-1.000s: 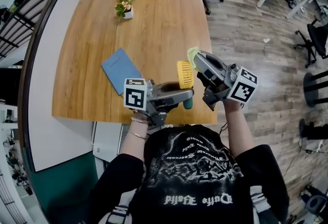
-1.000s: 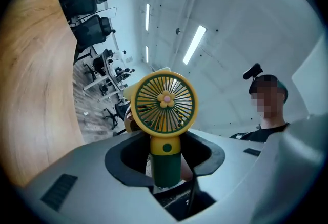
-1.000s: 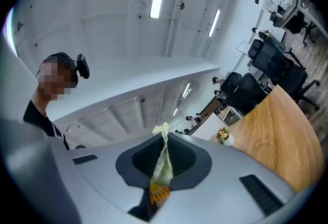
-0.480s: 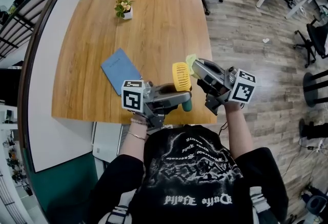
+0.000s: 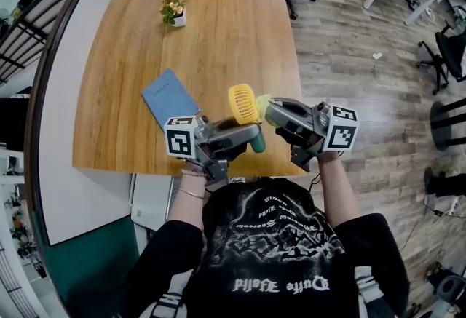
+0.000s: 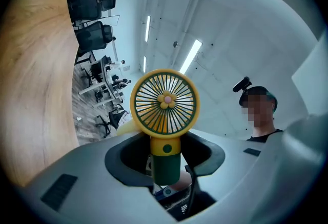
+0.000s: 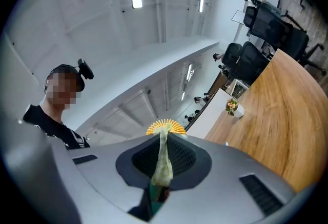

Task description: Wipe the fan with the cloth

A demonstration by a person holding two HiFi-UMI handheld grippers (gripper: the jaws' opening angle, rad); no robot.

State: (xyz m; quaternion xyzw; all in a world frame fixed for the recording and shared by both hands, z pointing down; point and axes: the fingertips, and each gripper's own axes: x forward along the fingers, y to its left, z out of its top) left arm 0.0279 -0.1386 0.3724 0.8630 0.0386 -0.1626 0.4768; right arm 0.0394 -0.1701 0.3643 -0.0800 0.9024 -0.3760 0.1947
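Over the wooden table's (image 5: 218, 25) near edge, head view: the fan (image 5: 242, 103) sits further left than a second ago, right gripper (image 5: 271, 111) tagging along; left gripper view: left gripper (image 6: 165, 169) clamped on its green handle; right gripper view: jaws pinching the cloth (image 7: 163, 161) up at the fan's rim.

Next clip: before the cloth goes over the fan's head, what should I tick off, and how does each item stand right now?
1. The fan is clamped by its green handle in the left gripper: ok.
2. The cloth is pinched in the right gripper: ok.
3. The cloth touches the fan's yellow grille: cannot tell; the head view shows it right beside the grille.
4. The fan is held clear of the notebook and the flowerpot on the table: ok.
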